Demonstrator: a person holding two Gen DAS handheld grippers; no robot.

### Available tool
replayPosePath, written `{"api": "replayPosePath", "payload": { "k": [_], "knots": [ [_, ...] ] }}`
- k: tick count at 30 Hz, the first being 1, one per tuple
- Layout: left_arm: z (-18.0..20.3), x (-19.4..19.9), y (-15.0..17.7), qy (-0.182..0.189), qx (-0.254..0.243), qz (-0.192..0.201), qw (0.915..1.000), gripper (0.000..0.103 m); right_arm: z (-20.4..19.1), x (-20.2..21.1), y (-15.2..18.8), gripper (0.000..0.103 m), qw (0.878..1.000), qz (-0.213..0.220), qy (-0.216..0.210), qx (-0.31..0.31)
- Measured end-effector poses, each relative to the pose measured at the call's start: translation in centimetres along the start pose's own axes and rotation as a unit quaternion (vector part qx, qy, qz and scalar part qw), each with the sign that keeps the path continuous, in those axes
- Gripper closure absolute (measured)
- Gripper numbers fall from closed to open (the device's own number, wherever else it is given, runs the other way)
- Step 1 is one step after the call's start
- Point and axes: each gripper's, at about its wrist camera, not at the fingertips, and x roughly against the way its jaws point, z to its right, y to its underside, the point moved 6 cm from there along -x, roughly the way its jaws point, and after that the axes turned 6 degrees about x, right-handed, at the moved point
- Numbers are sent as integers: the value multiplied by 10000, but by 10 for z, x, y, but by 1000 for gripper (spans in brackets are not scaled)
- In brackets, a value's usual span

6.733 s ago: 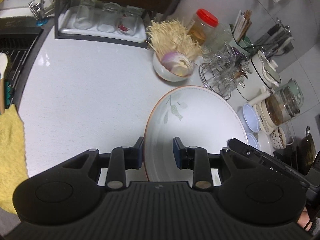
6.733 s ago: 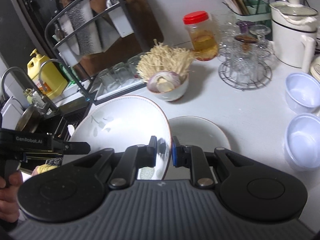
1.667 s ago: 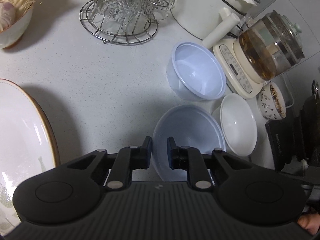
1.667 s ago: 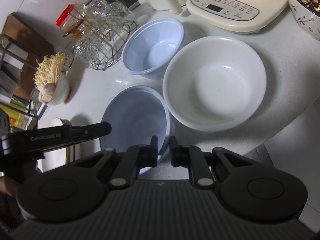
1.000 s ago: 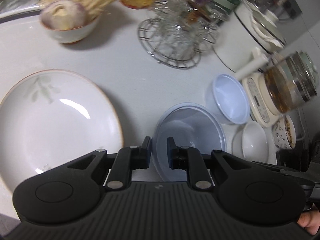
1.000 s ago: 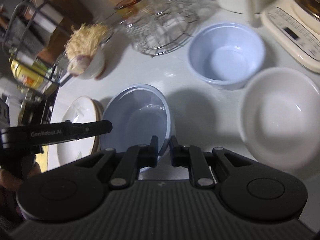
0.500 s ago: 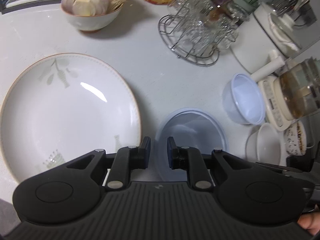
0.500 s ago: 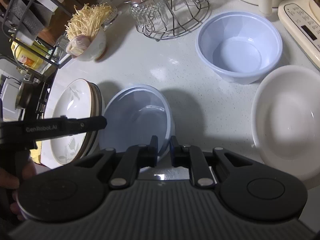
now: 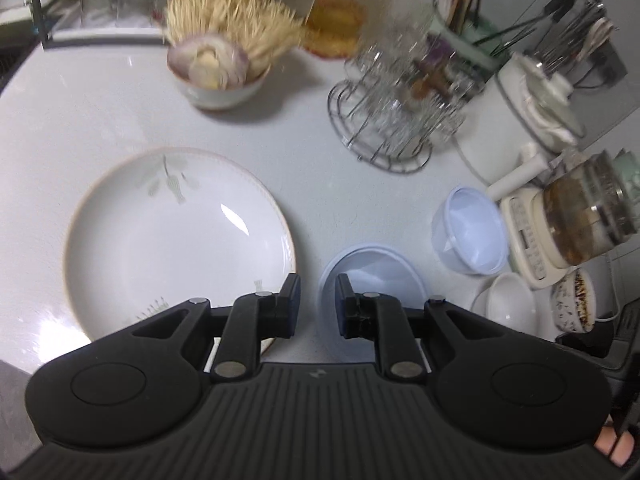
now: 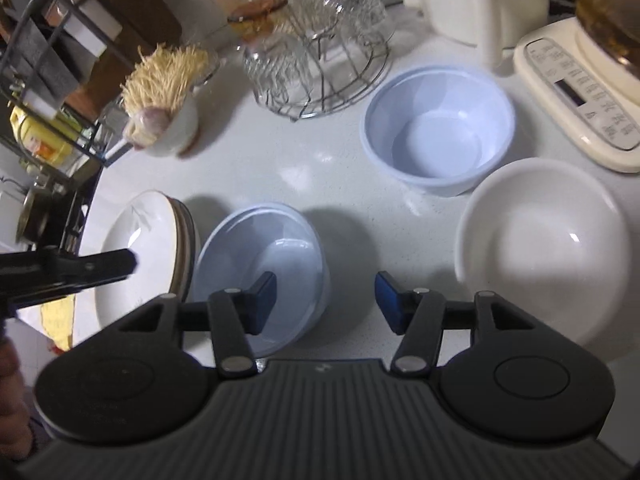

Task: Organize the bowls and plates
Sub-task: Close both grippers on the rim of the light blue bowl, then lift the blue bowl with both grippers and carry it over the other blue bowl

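Since half a second ago the right gripper (image 10: 325, 303) has opened: its fingers, then pinched on the near rim of the translucent pale-blue plastic bowl (image 10: 260, 276), now stand wide apart, with the left finger over the bowl's interior and the right finger clear of its rim, so nothing is held. The bowl rests on the white speckled countertop (image 10: 256, 160), just beside the stack of white ceramic plates with a brown rim and leaf print (image 10: 152, 240); its placement there appears intended to group flatware and bowls on one side of the counter.

The left gripper (image 9: 316, 306) has drawn back from the same bowl (image 9: 372, 276). Its fingers stand at a narrow gap, set above the strip of counter between the plate stack (image 9: 176, 240) and the bowl, gripping nothing.

Two more bowls remain apart: a second pale-blue plastic bowl (image 10: 438, 136) near the wire glass rack (image 10: 320, 76), and a wider white ceramic bowl (image 10: 544, 244) just beside it, in front of the cream kettle base (image 10: 576, 108). Judged from this layout, the plates are already stacked and one bowl is relocated; the remaining bowls still need gathering, probably by nesting like with like.

A small white bowl holding enoki mushrooms and onion (image 9: 218, 76) stands behind the plates and is not part of the sorting.
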Motion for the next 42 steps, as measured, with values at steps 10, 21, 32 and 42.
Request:
{"api": "replayPosePath", "payload": {
  "k": [10, 21, 32, 42],
  "knots": [
    [12, 76, -7, 347, -382, 579, 9970, 83, -40, 75, -17, 45, 9939, 1059, 266, 182],
    [20, 139, 5, 545, -1205, 1066, 9855, 83, -98, 134, 0, 45, 9836, 1715, 516, 227],
    [3, 160, 21, 882, -1588, 1075, 9775, 72, -131, 159, 32, 45, 9736, 2026, 1048, 75],
    [-1, 145, 34, 1165, -1843, 676, 9736, 57, -130, 175, 49, 45, 9630, 2241, 1464, -312]
  ]
}}
